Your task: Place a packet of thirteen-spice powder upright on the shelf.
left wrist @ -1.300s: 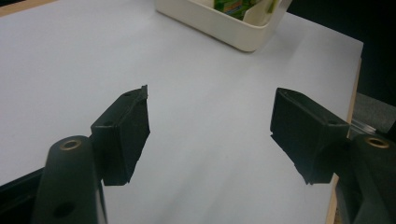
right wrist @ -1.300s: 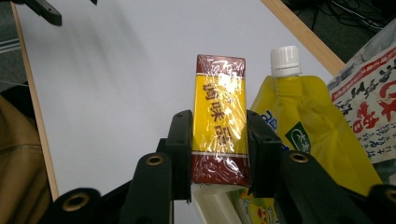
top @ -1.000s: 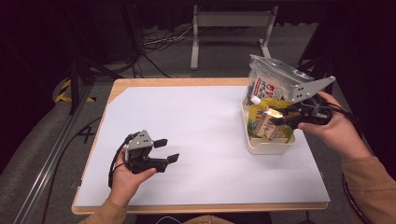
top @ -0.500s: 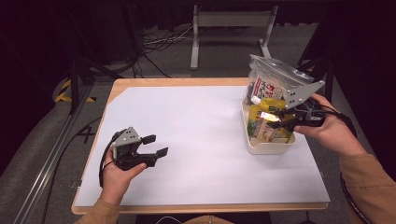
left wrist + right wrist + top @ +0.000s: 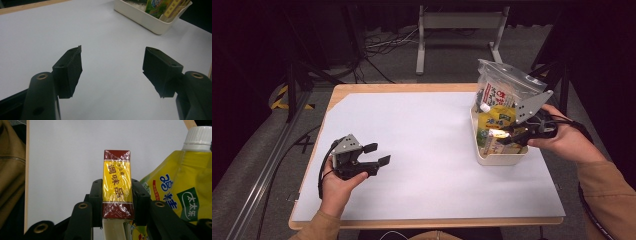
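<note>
At the right edge of the white tabletop (image 5: 427, 135), the right tongs (image 5: 117, 195) pinch a small yellow-and-maroon wrapped box (image 5: 117, 183) over the cream plastic bin (image 5: 502, 157), just beside a yellow spouted pouch (image 5: 180, 192). Near the left, the left tongs (image 5: 112, 70) hang spread, nothing between them.

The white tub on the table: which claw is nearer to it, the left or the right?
Right. The right claw is at the white tub, shut on a yellow and red box over it. The left claw is open, far across the table.
</note>
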Demonstrator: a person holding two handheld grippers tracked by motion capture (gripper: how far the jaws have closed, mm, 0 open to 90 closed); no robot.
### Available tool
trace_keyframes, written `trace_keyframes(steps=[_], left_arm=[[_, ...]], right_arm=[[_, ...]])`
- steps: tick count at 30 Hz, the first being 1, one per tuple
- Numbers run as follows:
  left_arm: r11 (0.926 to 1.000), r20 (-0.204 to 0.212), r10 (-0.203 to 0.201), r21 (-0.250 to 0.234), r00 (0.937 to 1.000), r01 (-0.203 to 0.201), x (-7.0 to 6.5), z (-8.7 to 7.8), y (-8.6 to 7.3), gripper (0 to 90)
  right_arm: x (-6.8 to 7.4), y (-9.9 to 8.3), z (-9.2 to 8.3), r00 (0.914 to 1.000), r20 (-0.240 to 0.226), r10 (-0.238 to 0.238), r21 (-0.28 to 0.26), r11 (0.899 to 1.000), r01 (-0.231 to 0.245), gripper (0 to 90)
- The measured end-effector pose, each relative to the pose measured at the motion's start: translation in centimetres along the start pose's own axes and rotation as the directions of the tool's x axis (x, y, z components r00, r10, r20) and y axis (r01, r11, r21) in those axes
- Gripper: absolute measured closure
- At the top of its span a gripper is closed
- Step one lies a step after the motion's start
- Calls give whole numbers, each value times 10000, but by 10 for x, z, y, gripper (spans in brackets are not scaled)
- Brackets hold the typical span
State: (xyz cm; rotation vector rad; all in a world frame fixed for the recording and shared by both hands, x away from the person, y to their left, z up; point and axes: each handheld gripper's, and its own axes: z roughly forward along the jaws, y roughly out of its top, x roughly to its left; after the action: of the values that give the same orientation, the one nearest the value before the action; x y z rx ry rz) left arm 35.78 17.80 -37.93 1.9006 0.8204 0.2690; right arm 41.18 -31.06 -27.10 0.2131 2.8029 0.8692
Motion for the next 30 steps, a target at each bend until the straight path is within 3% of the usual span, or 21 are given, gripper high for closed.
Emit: trace_keyframes(steps=[18, 30], left_arm=[[9999, 130, 54, 161, 9999, -56, -1, 6, -1, 324], [9997, 164, -37, 246, 9999, 33, -1, 8, -2, 325]], right_arm=[[-6, -8, -2, 9983, -317, 486, -156, 9987, -492, 677], [-9, -10, -6, 9971, -671, 347, -116, 9993, -356, 677]])
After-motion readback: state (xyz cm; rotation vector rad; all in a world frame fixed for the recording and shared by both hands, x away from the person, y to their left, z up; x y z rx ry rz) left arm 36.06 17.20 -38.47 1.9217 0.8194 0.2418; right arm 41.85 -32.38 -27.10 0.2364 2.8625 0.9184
